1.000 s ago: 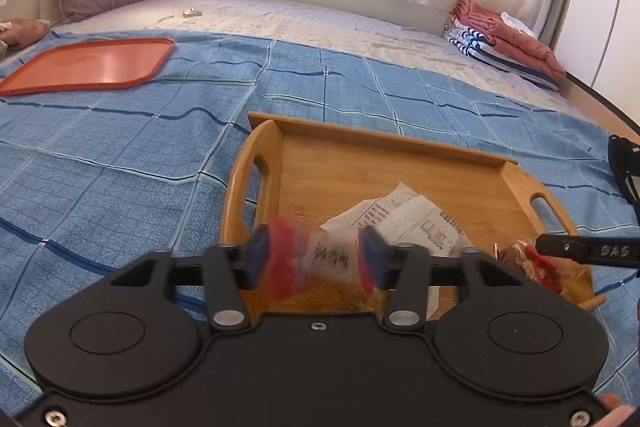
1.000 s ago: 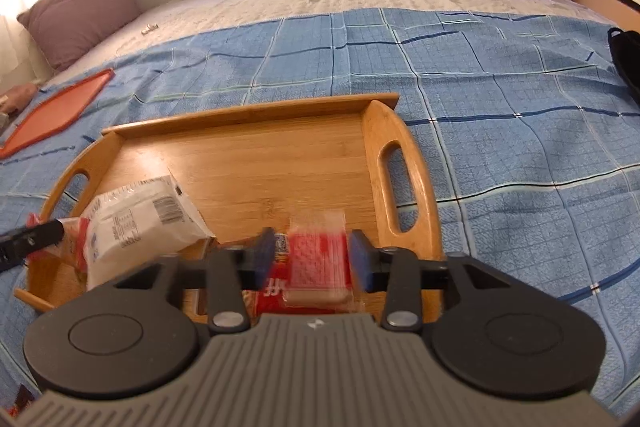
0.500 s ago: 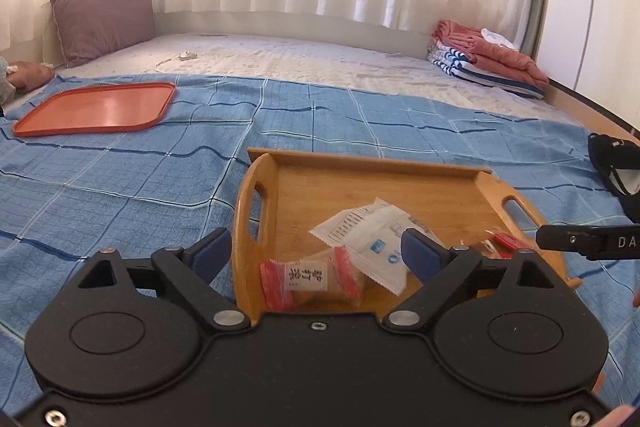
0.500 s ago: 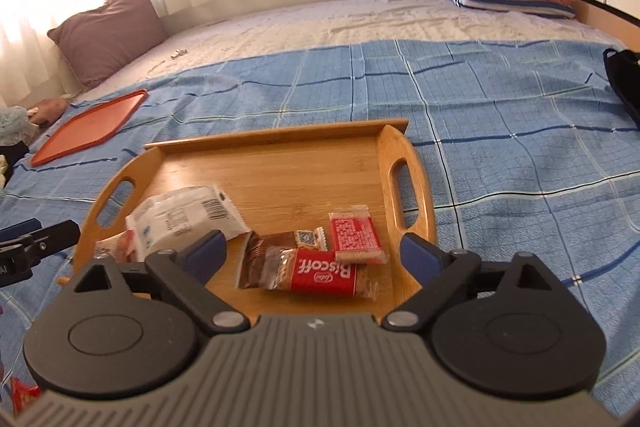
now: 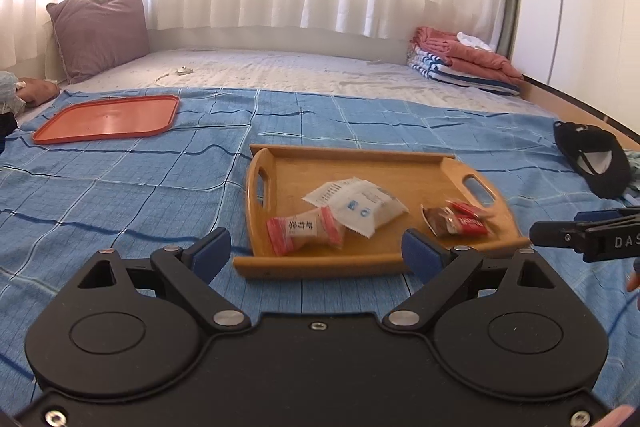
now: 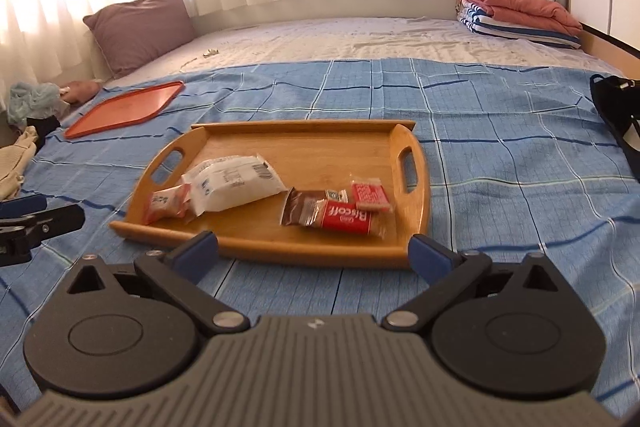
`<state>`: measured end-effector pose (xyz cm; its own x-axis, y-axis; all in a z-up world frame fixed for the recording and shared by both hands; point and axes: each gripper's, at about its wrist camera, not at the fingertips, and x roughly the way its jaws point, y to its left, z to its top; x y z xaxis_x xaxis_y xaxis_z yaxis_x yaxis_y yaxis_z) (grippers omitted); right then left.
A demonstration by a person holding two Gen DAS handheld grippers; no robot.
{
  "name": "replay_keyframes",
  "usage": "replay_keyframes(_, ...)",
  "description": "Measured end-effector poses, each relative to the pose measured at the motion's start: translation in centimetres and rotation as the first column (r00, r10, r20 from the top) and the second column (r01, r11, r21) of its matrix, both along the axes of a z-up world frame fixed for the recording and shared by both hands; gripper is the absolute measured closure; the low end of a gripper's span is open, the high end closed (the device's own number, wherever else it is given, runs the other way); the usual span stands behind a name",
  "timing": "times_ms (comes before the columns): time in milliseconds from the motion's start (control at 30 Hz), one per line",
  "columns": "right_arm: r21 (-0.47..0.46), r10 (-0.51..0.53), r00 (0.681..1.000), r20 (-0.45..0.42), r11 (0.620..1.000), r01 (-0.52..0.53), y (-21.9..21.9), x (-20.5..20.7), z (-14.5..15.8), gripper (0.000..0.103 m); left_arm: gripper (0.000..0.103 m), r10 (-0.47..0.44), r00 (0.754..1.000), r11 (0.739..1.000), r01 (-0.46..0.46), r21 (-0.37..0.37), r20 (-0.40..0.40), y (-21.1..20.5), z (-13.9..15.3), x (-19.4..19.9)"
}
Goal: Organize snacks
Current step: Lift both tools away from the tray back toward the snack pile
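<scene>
The left gripper (image 5: 316, 253) stood wide open with nothing between its blue pads; its jaws had opened within the last second. The right gripper (image 6: 314, 253) had its jaws spread wide, still widening in the last half second, and gripped nothing. Both hung short of the wooden tray (image 6: 304, 143), which lay on a blue checked blanket (image 6: 500, 155). On the tray lay a pink-ended sweet packet (image 5: 306, 231) touching a white packet (image 5: 358, 205) near its left handle, and a brown wrapper (image 6: 306, 211), a red Biscoff packet (image 6: 348, 219) and a small red-checked packet (image 6: 370, 195) clustered towards the right handle. An orange tray (image 5: 108, 117) lay well apart.
</scene>
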<state>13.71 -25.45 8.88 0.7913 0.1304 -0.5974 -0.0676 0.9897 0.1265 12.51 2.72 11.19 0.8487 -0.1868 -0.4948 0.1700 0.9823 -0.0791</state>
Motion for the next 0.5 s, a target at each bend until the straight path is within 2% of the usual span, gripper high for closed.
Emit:
replay_keyframes(267,-0.011,0.013,0.999,0.049,1.000,-0.013,0.3,-4.8,-0.8,0.000,0.010,-0.004,1.000,1.000,0.004,0.016,0.029,0.8,0.0,-5.3)
replay_keyframes(500,-0.068,0.035,0.995,0.090,0.997,-0.029,1.3,-8.2,-1.8,0.000,0.008,0.002,0.997,0.998,-0.006,0.055,0.078,1.0,-0.6,-9.2)
